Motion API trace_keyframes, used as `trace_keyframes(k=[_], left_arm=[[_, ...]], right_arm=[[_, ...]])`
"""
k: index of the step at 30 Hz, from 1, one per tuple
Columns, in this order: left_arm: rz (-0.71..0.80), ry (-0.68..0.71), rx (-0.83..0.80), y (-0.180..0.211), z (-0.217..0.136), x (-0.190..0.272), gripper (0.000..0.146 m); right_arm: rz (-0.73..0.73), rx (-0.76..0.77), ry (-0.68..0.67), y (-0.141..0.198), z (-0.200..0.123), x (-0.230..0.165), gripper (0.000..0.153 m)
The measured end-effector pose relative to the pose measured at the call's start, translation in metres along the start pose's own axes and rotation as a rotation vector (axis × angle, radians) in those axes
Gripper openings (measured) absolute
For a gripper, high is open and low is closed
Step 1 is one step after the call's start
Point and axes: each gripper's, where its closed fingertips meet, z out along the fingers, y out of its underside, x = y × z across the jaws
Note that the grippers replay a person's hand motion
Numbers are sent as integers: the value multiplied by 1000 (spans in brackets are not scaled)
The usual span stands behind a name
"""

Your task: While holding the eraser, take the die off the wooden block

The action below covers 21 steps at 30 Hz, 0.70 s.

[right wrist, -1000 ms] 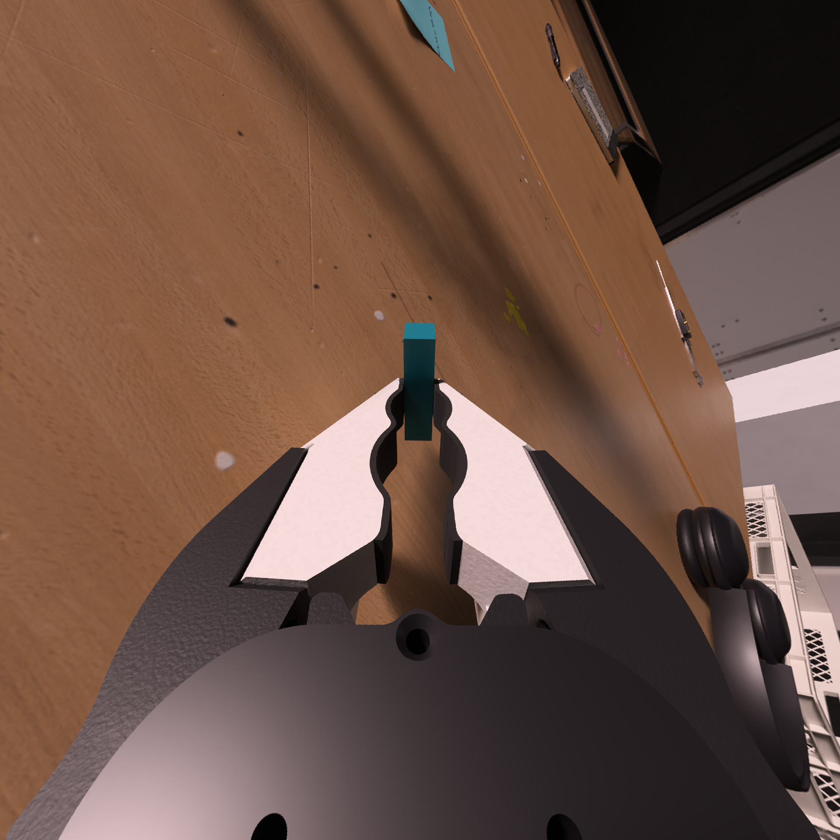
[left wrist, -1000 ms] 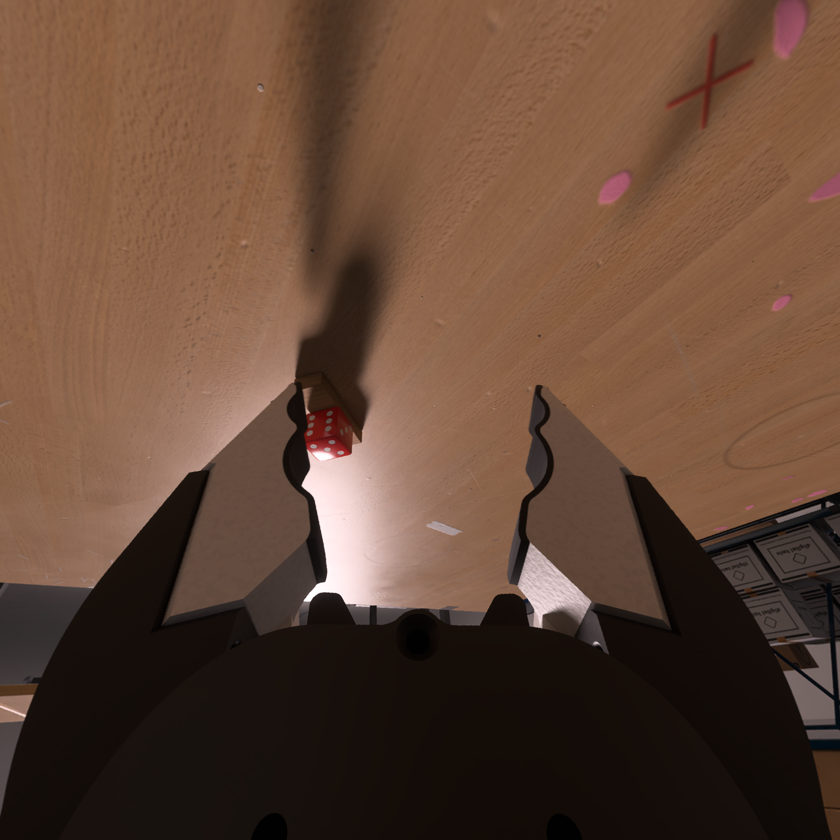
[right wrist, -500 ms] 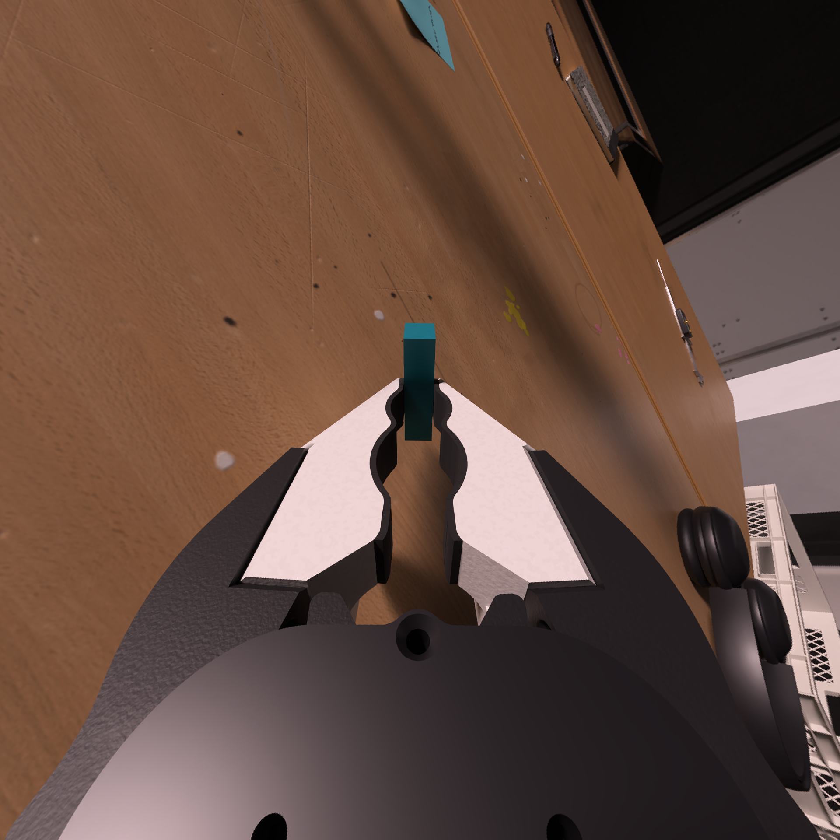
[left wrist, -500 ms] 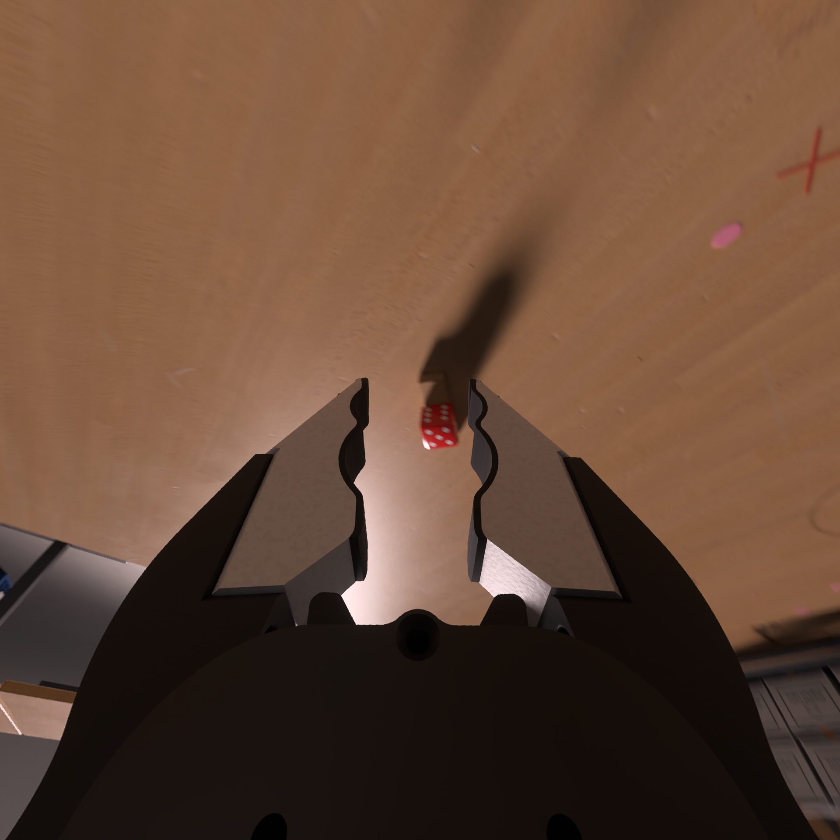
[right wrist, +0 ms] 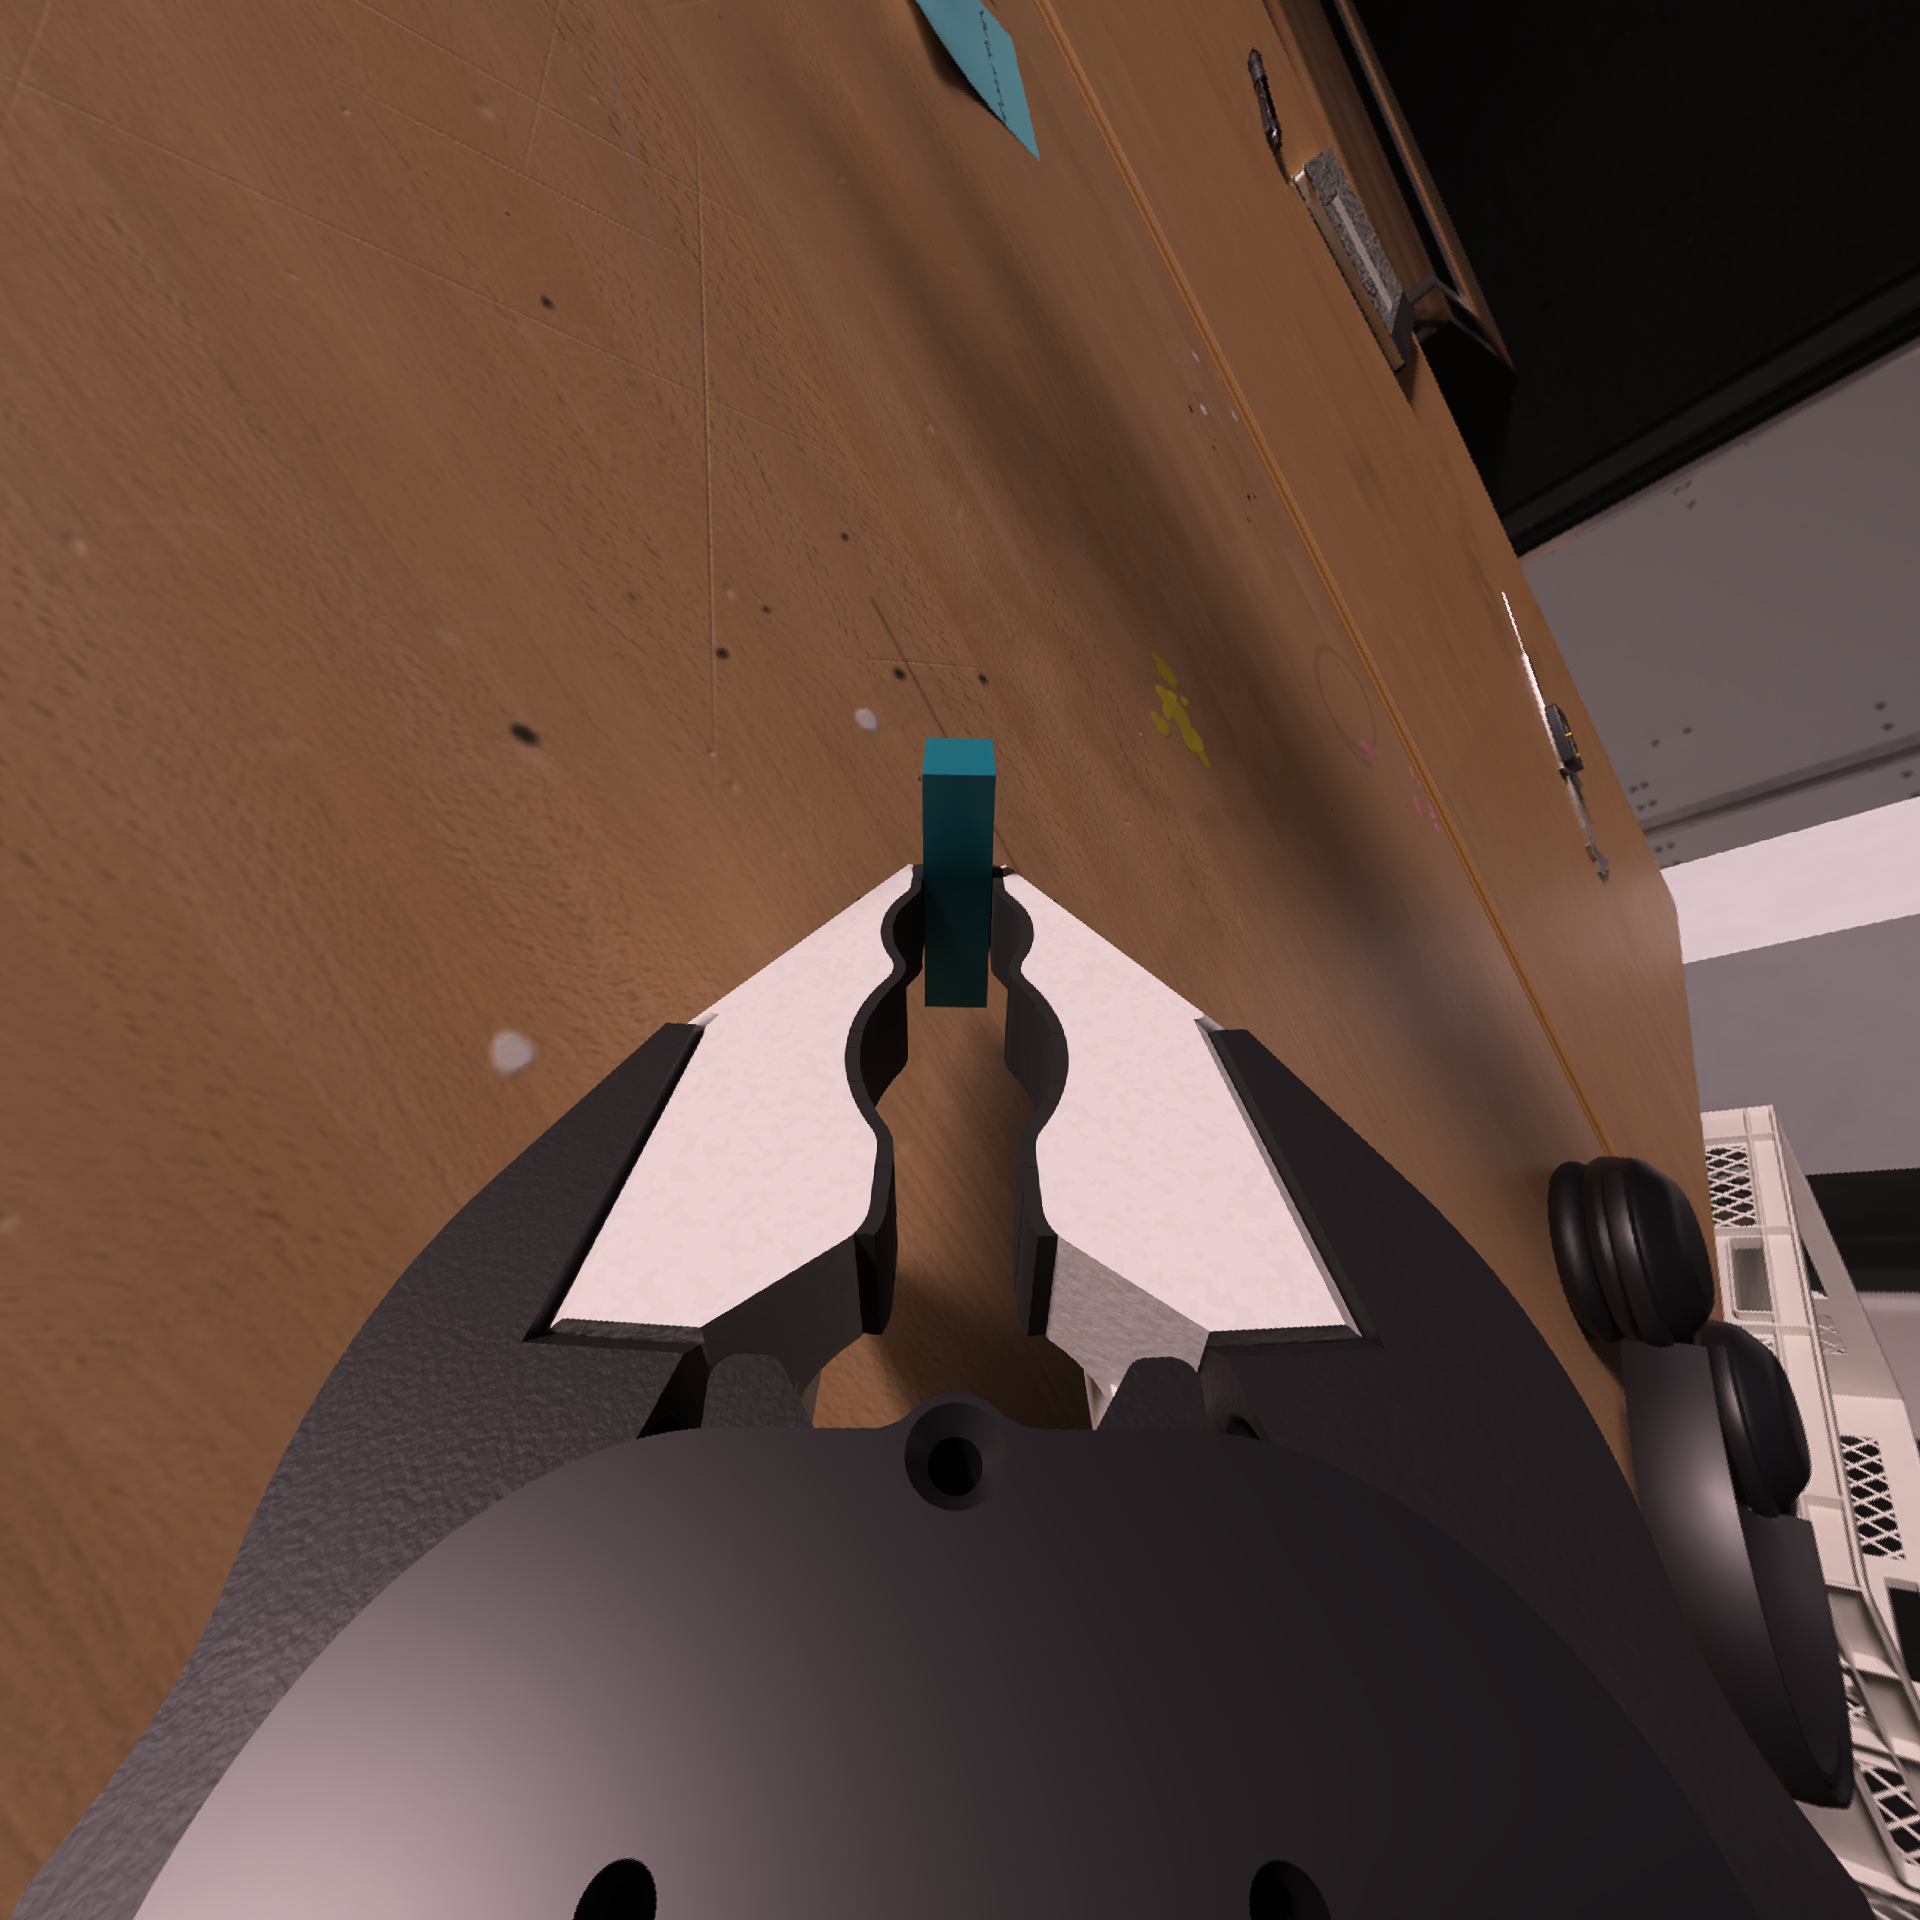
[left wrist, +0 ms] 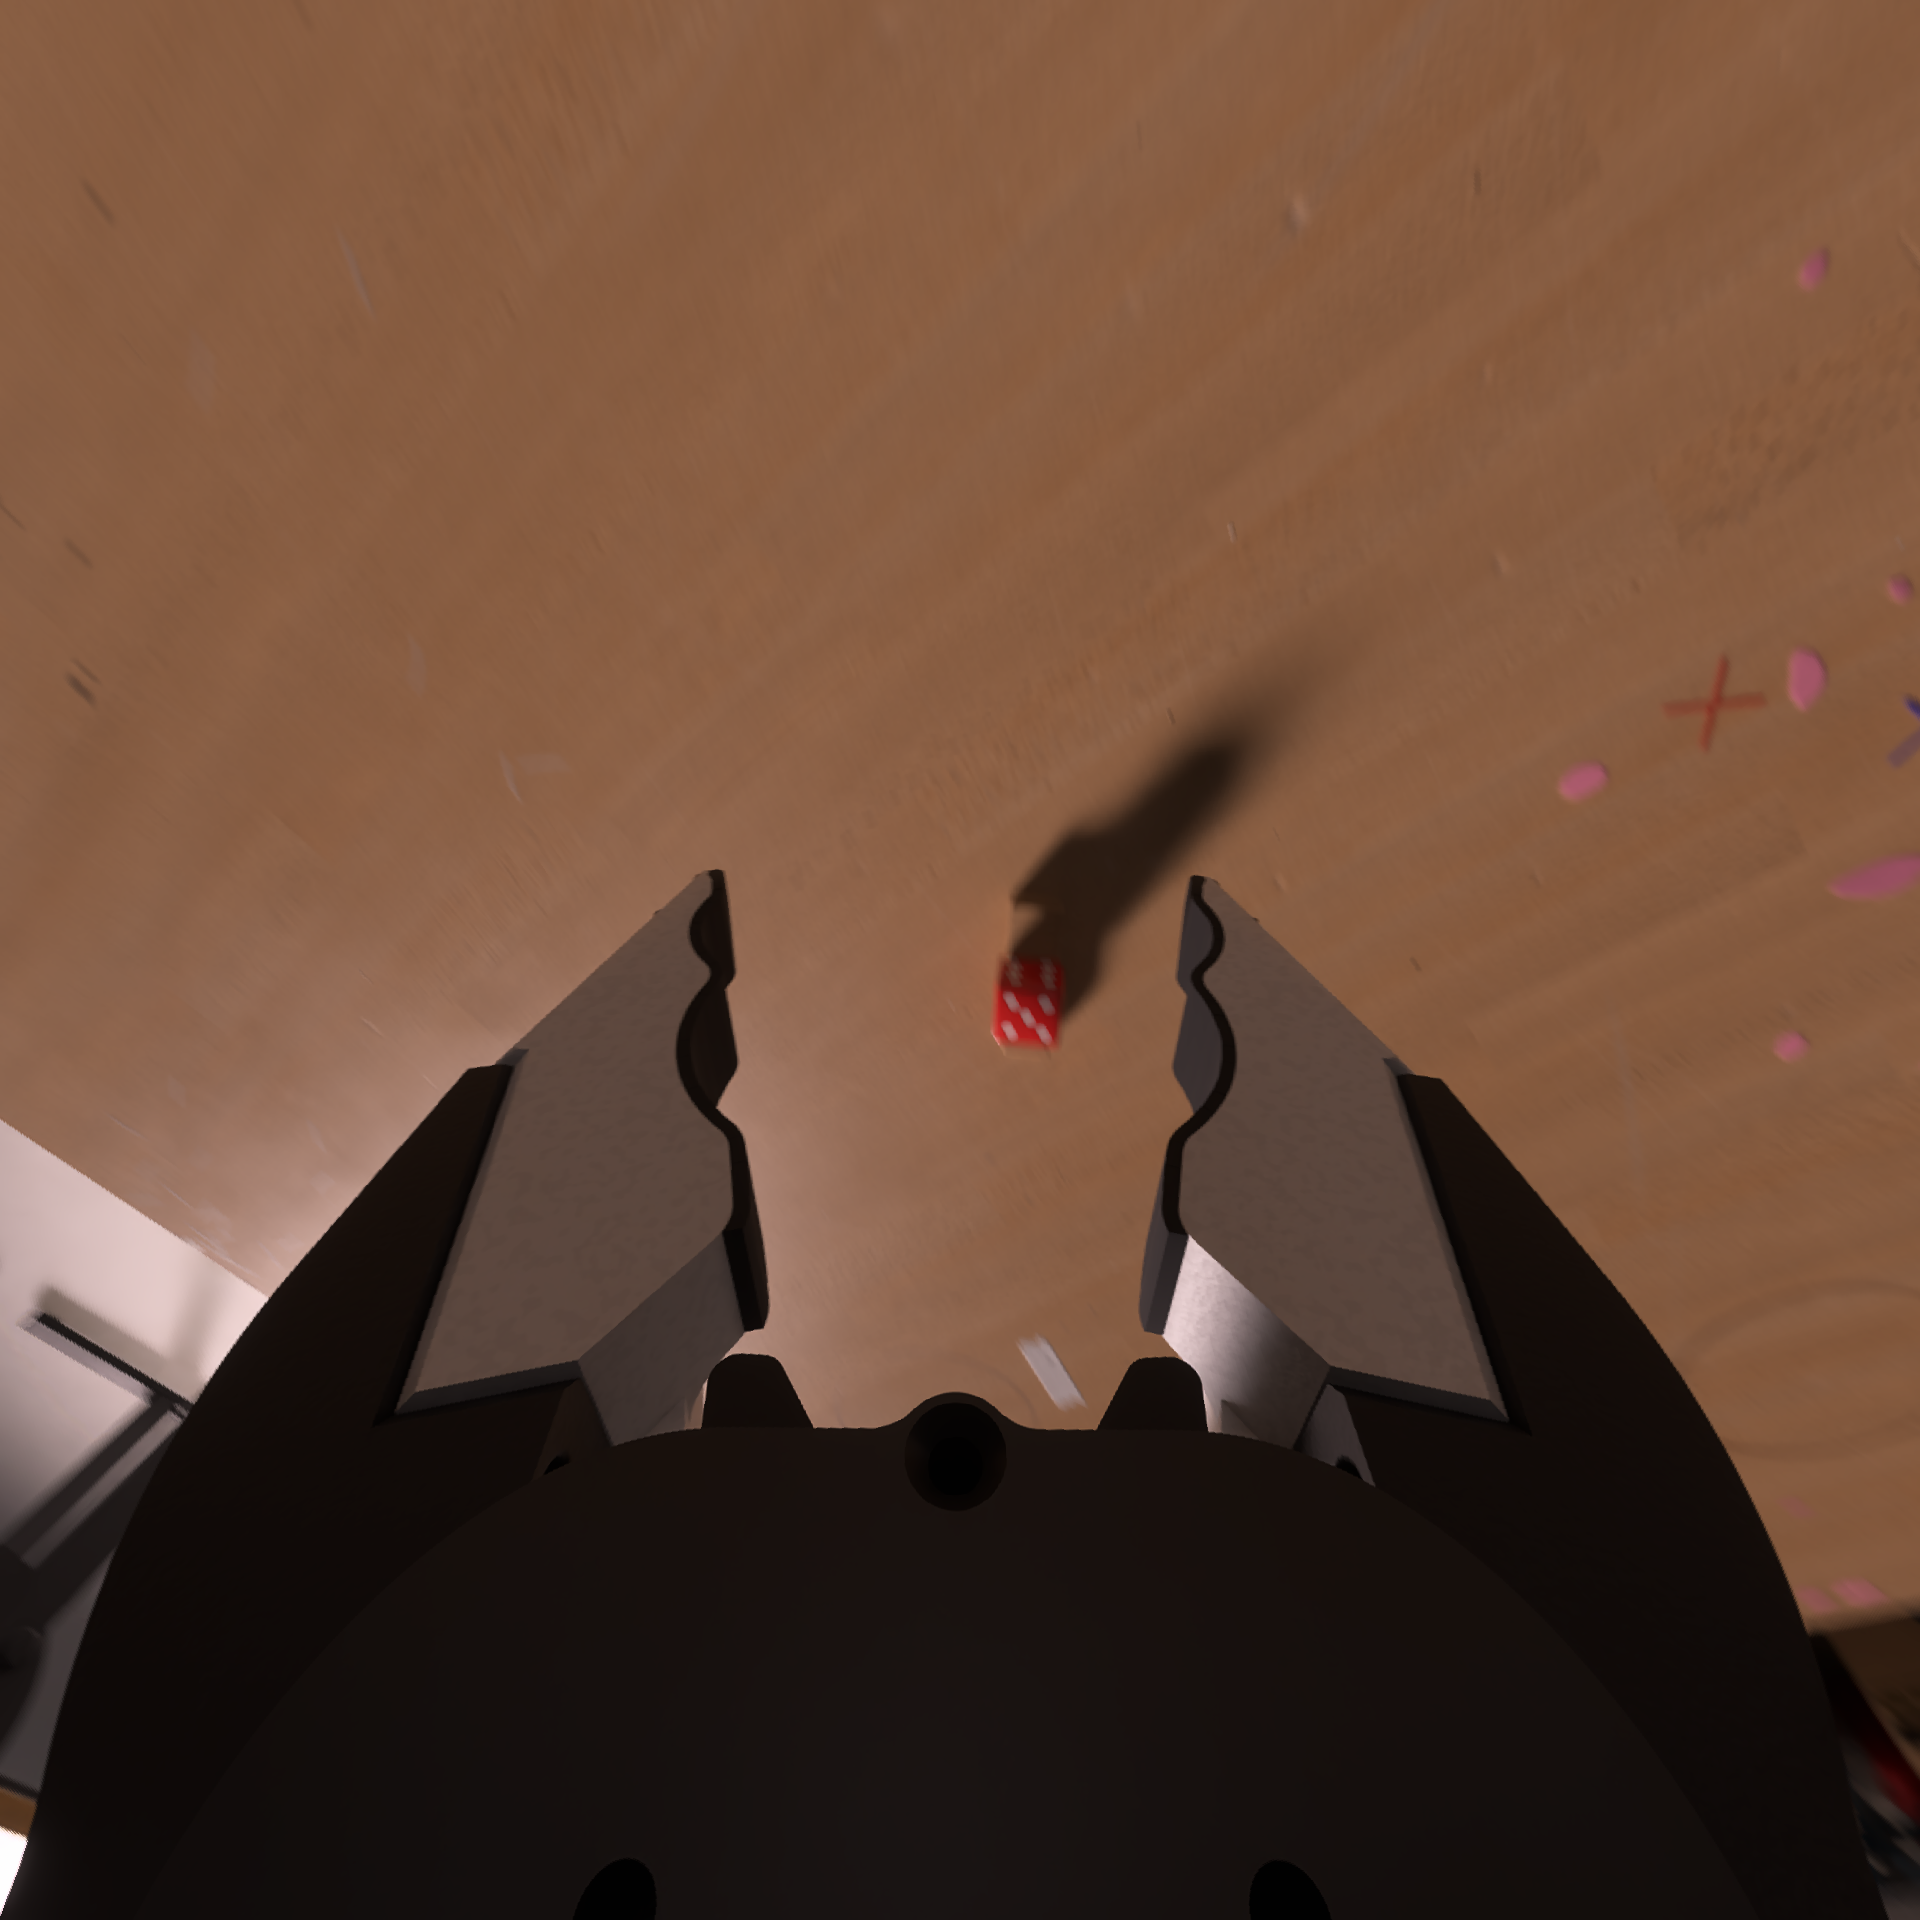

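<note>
A red die (left wrist: 1029,1016) with white pips stands far below my left gripper (left wrist: 956,883), seen in the gap between its fingers and nearer the right one. A sliver of the wooden block (left wrist: 1006,918) shows just behind the die, in shadow; the rest is hidden. The left gripper is open and empty, apart from the die. My right gripper (right wrist: 958,875) is shut on a teal eraser (right wrist: 958,800), which stands upright between the fingertips above the wooden table (right wrist: 416,520).
A red cross mark (left wrist: 1712,704) and pink spots (left wrist: 1581,779) lie on the table to the right of the die. A teal paper (right wrist: 987,73) lies far ahead. The table's edge (right wrist: 1455,831) runs along the right, with a white crate (right wrist: 1860,1475) beyond it.
The left gripper narrowed half a second ago and has opened wider again. The die looks smaller and sits between the fingers now instead of by the left finger. The right gripper has not moved.
</note>
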Motion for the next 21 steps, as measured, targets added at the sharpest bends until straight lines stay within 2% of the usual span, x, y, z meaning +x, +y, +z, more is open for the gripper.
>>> trace_keyframes(k=[3,7,10,19,21], left_arm=[[-38,55,-130,35,-2,14,99],[-77,117,-315,67,12,22,112],[-109,134,-419,77,25,20,112],[-67,119,-500,84,36,19,84],[-37,125,-527,88,37,20,70]], right_arm=[[-2,0,1,0,0,0,11],[-3,-1,2,0,0,0,11],[-3,-2,3,0,0,0,11],[-7,-2,3,0,0,0,11],[-6,-2,3,0,0,0,11]])
